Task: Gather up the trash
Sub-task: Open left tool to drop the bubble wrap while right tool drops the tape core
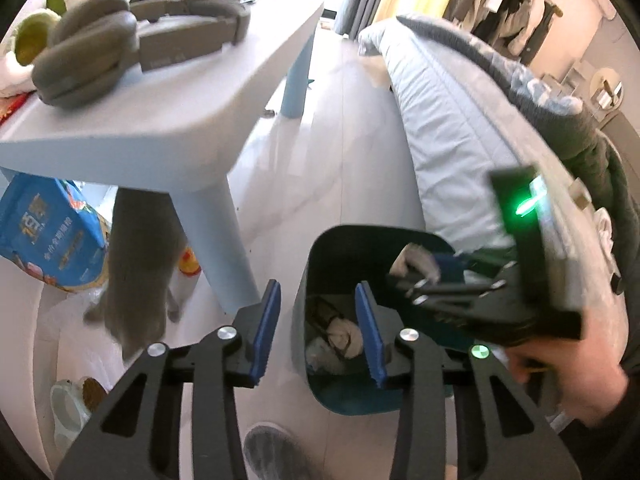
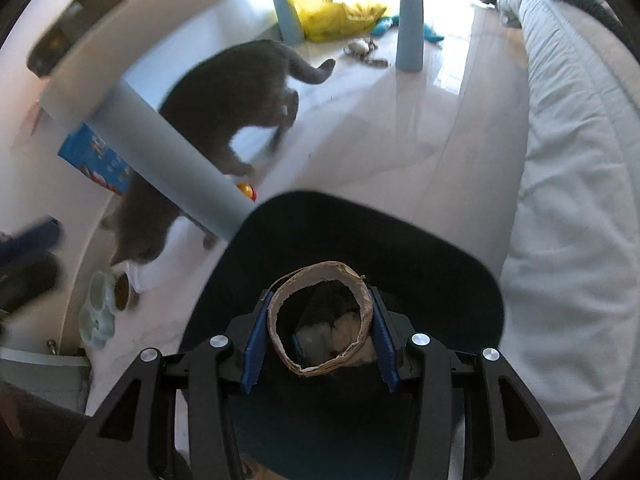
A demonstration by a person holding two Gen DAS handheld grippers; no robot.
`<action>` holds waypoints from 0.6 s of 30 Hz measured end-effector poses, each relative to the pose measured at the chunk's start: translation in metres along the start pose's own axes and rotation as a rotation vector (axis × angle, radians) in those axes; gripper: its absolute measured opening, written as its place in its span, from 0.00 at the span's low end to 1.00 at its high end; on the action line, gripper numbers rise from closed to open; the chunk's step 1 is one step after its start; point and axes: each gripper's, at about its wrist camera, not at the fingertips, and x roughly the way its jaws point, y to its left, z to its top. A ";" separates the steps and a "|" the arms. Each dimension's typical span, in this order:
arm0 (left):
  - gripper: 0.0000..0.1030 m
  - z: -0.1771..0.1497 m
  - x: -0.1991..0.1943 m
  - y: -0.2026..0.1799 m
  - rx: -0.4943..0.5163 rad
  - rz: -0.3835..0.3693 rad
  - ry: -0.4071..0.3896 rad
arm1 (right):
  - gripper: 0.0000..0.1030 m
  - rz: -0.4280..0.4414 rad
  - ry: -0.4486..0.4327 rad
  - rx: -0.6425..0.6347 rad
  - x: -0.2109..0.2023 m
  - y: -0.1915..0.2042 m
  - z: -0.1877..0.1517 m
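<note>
A dark teal trash bin (image 1: 316,256) stands on the pale floor beside the bed, with crumpled paper trash (image 1: 344,336) lying inside. My left gripper (image 1: 318,292) hovers over the bin's near left rim, its blue pads drawn in close with nothing between them. My right gripper (image 2: 320,312) is shut on a brown cardboard tube (image 2: 280,320), held end-on right above the bin's mouth (image 2: 360,208). The left wrist view shows that gripper (image 1: 412,280) reaching in over the bin from the right, carried by a person's hand (image 1: 580,380).
A grey cat (image 2: 232,92) stands under the light blue table (image 1: 180,100), head down at a food bowl (image 2: 100,308). Grey headphones (image 1: 100,48) lie on the table. A bed (image 1: 460,120) flanks the bin on the right. A blue bag (image 1: 44,236) and a yellow bag (image 2: 340,16) sit on the floor.
</note>
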 end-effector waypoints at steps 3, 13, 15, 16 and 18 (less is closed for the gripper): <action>0.36 0.005 -0.012 -0.003 0.009 -0.011 -0.035 | 0.46 -0.009 0.034 -0.003 0.014 0.005 -0.003; 0.35 0.028 -0.070 -0.027 0.020 -0.060 -0.212 | 0.65 -0.025 0.158 -0.031 0.051 0.014 -0.019; 0.35 0.032 -0.081 -0.033 0.020 -0.071 -0.243 | 0.66 -0.040 0.167 -0.046 0.052 0.019 -0.022; 0.35 0.033 -0.086 -0.035 0.023 -0.072 -0.258 | 0.66 -0.040 0.169 -0.050 0.051 0.021 -0.023; 0.35 0.037 -0.098 -0.042 0.040 -0.062 -0.289 | 0.66 -0.040 0.164 -0.054 0.047 0.021 -0.023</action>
